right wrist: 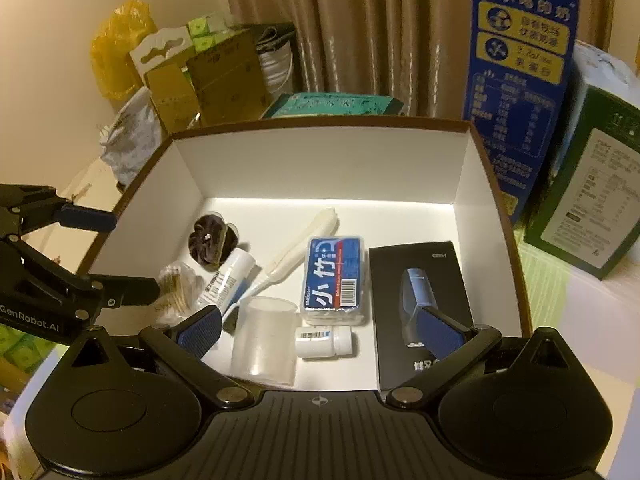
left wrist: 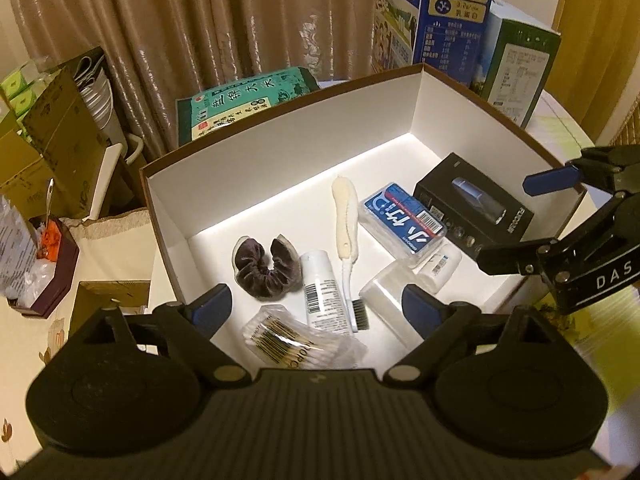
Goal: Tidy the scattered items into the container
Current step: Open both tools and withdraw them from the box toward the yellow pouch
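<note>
Table (right wrist: 580, 300): covered with a pale patterned cloth; the container is carried on it.
Milk cartons (right wrist: 520, 80): a blue carton and a green one are stood upright behind the container's far right corner.
Container (left wrist: 280, 152): an open box, white inside with a brown rim; all the task items listed below are seen lying on its floor.
Black box (right wrist: 416, 304): laid flat against the right wall, printed with a blue device.
Blue-labelled case (right wrist: 334, 276): laid flat just beside the black box, to its left.
Clear cup (right wrist: 264, 340): laid on its side at the near wall.
Brush (left wrist: 346, 216): a fluffy white head and white handle, laid lengthwise at the centre.
White tube (left wrist: 324, 292): laid beside the brush handle, barcode uppermost.
Scrunchie (left wrist: 268, 266): dark velvet, placed left of the tube.
Cotton swabs (left wrist: 280, 340): in a clear packet at the near left.
Small white bottle (right wrist: 324, 342): laid on its side between the cup and the black box.
Left tongs (left wrist: 316, 308): held above the container's near left, spread wide, nothing between the pads.
Right tongs (right wrist: 318, 330): held above the container's near right, spread wide, nothing gripped.
</note>
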